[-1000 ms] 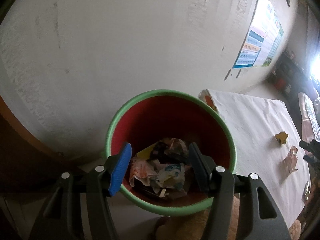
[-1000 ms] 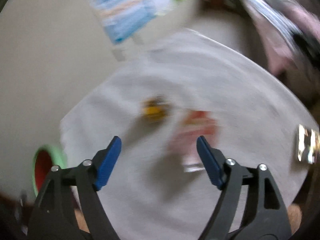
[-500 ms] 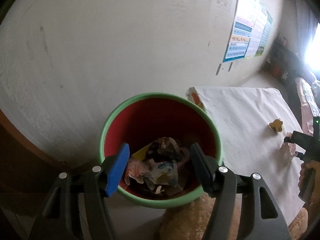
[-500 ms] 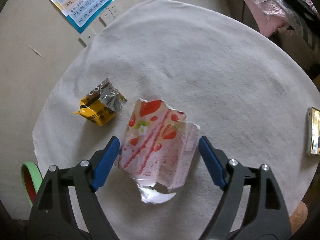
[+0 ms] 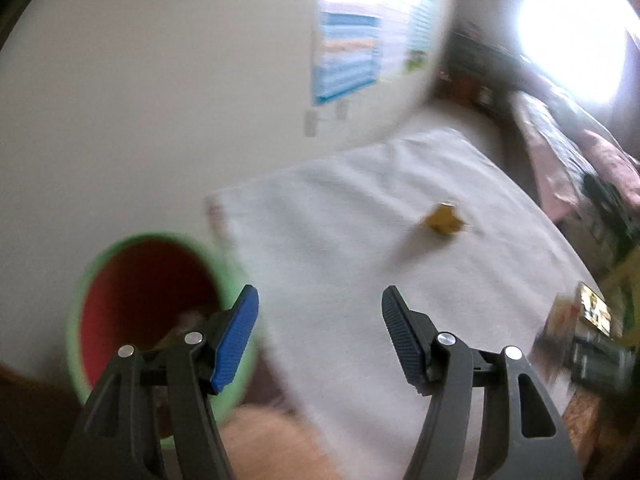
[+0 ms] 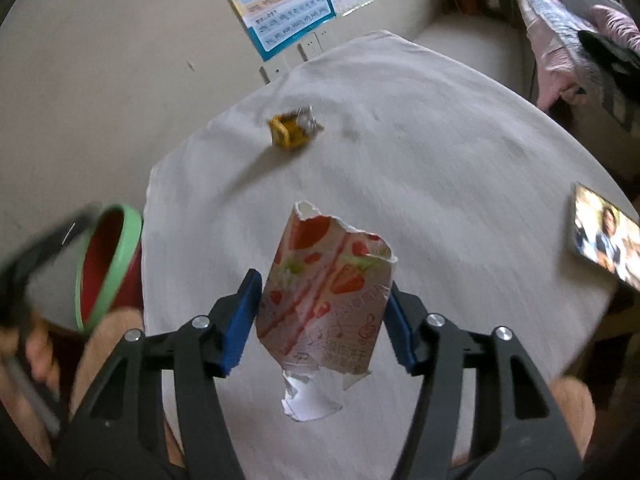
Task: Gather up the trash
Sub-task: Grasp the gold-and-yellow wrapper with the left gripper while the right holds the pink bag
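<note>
My right hand-held gripper has just been closing and pinches the torn strawberry wrapper; my left hand-held gripper gapes empty above the worktop

A white-clothed table carries a crumpled yellow wrapper at eleven o'clock — a phone at three.

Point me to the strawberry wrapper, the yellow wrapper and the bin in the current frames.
strawberry wrapper (image 6: 326, 296), right wrist view, middle of its printed face.
yellow wrapper (image 6: 289, 131), right wrist view, on its yellow body.
bin (image 5: 140, 284), left wrist view, on its red inner wall.
</note>
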